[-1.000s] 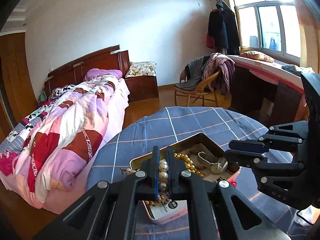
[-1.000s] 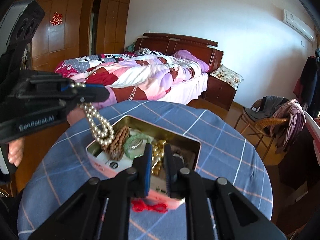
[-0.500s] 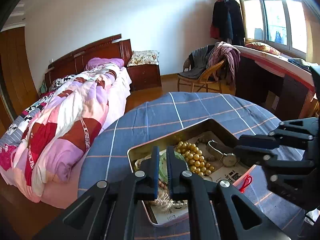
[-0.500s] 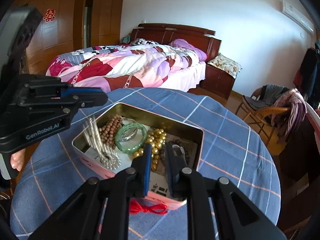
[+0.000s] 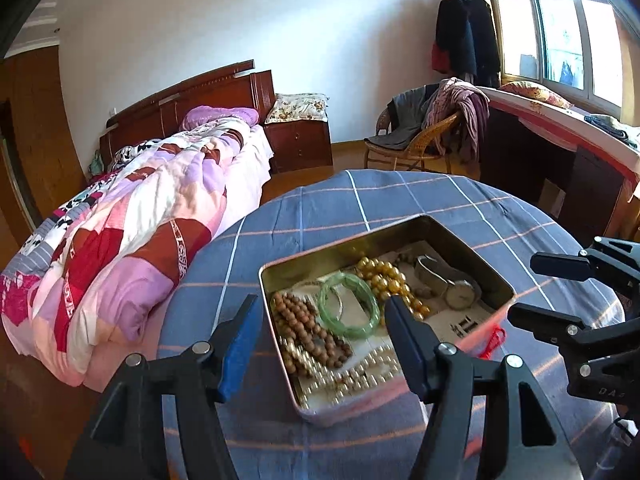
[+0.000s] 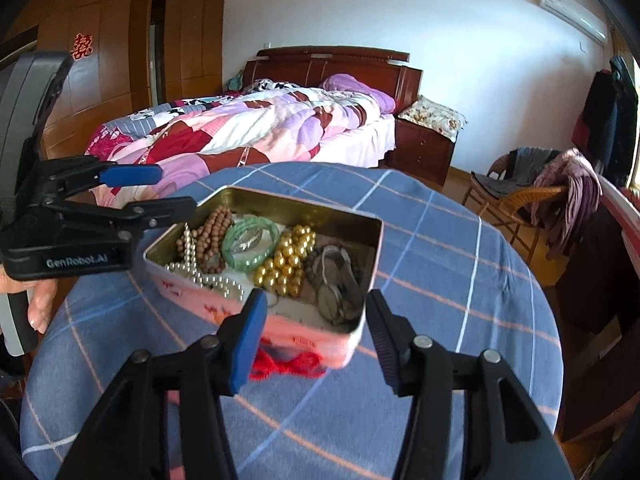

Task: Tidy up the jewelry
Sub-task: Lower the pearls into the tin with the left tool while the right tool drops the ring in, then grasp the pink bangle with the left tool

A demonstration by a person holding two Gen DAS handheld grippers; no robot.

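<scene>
An open pink tin box stands on the round table. In it lie a pearl necklace, brown wooden beads, a green bangle, gold beads and a wristwatch. My left gripper is open and empty, above the box's near left side. My right gripper is open and empty, just in front of the box's near wall.
The round table has a blue checked cloth. A red string lies on the cloth by the box. A bed stands close to the table's left, a wicker chair and a desk beyond.
My left gripper let the pearl necklace down into the box and opened. My right gripper also opened. Both drew back a little from the box.
</scene>
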